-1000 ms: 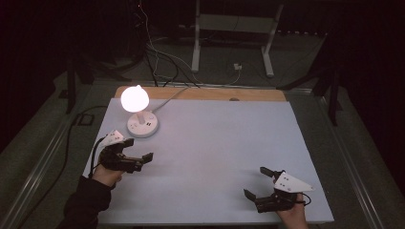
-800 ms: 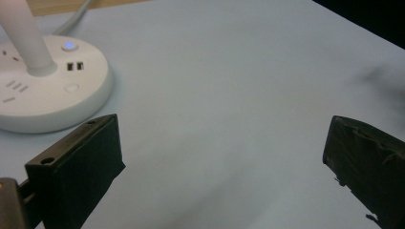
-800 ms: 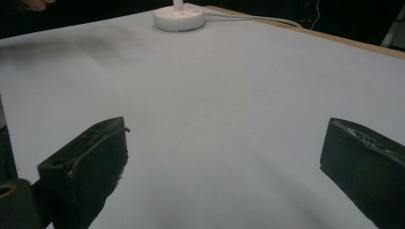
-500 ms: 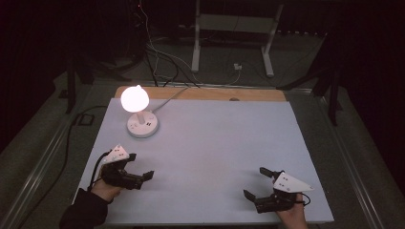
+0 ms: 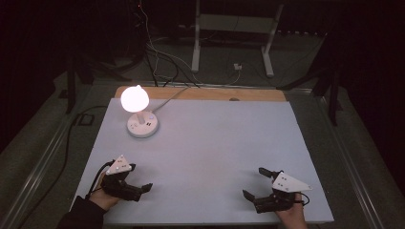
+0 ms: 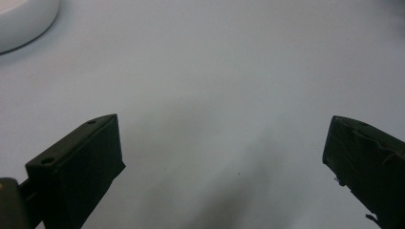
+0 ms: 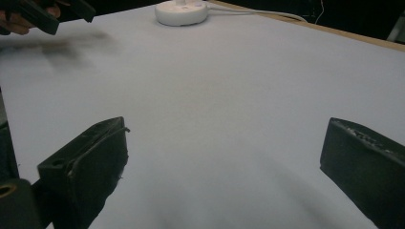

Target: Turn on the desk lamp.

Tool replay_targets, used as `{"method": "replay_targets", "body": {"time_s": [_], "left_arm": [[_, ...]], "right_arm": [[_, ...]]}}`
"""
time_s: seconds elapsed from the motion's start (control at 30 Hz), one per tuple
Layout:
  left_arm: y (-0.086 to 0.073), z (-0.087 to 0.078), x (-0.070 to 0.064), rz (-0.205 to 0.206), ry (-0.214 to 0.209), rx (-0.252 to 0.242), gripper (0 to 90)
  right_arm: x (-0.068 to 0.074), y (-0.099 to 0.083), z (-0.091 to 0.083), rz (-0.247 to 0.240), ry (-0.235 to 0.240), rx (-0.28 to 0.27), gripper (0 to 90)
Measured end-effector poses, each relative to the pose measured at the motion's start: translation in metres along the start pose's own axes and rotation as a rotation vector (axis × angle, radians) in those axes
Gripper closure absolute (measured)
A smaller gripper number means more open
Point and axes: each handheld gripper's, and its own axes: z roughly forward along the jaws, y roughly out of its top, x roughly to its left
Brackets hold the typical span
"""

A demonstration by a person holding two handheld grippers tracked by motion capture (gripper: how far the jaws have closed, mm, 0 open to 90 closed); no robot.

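**Lamp lit, both tongs idle at the near edge**

High view: small white table lamp (image 5: pixel 135 98) with a glowing round globe on a round flat base, standing at the far left of the pale grey tabletop (image 5: pixel 215 143), with a thin white cable (image 5: pixel 173 94) trailing off the back edge. Left tongs (image 5: pixel 142 177) low at the near left, well apart from the lamp, spread wide, gripping nothing. Right tongs (image 5: pixel 254 182) at the near right corner, likewise agape and empty, far across the tabletop from the lamp.

Left gripper view: two black jaws set wide, bare grey surface between them. Rim of the lamp's white base (image 6: pixel 21 21) just cutting into the upper left corner, off the line of the jaws.

Right gripper view: jaws wide, nothing between. Lamp base (image 7: pixel 181 10) far ahead at the top; left tongs (image 7: pixel 71 18) and the hand (image 7: pixel 16 21) holding them at the upper left, above a blurred shadow.

Judged from the glow and the idle pose: probably the pause after switching on, or between presses. For any further press: bring the left tongs up to the base, narrow the jaws or lead with one tip, push a button straight down, gently enough not to shove the light base along.
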Motion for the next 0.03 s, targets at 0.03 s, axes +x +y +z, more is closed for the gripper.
{"method": "replay_targets", "body": {"time_s": [0.03], "left_arm": [[0.0, 0.0005, 0.0002, 0.003, 0.002, 0.005, 0.5]], "right_arm": [[0.0, -0.0001, -0.0001, 0.001, 0.0, 0.001, 1.6]]}}
